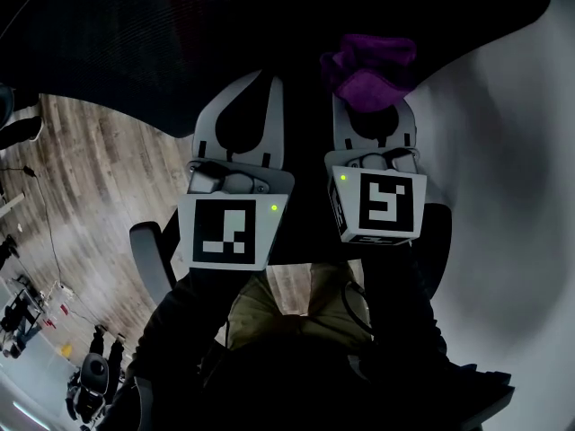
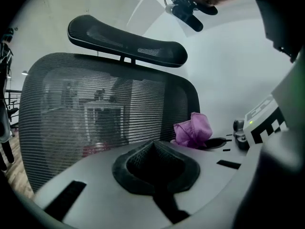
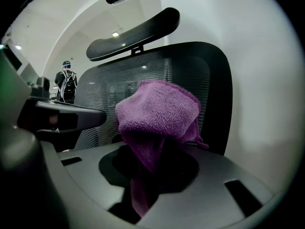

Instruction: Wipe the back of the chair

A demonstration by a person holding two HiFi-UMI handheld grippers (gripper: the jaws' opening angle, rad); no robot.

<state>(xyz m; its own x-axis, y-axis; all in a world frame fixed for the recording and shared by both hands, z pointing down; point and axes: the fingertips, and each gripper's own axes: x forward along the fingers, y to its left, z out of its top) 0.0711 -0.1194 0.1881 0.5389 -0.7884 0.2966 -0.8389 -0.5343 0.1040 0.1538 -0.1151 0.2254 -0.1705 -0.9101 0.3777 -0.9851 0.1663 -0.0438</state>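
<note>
My right gripper (image 1: 371,119) clamps the cloth (image 3: 157,111), the upright chair back (image 3: 190,75) just past it at 12 o'clock; my left gripper (image 1: 260,88), jaws together on nothing, sits at 9 o'clock

The chair back (image 2: 109,118) is black see-through mesh, finely ribbed, under a matt black headrest (image 2: 126,39). The purple cloth (image 3: 157,111) is fuzzy terry. The left gripper (image 1: 244,92) and right gripper (image 1: 370,101) are smooth matt grey plastic, the floor (image 1: 81,178) grained wood planks
</note>
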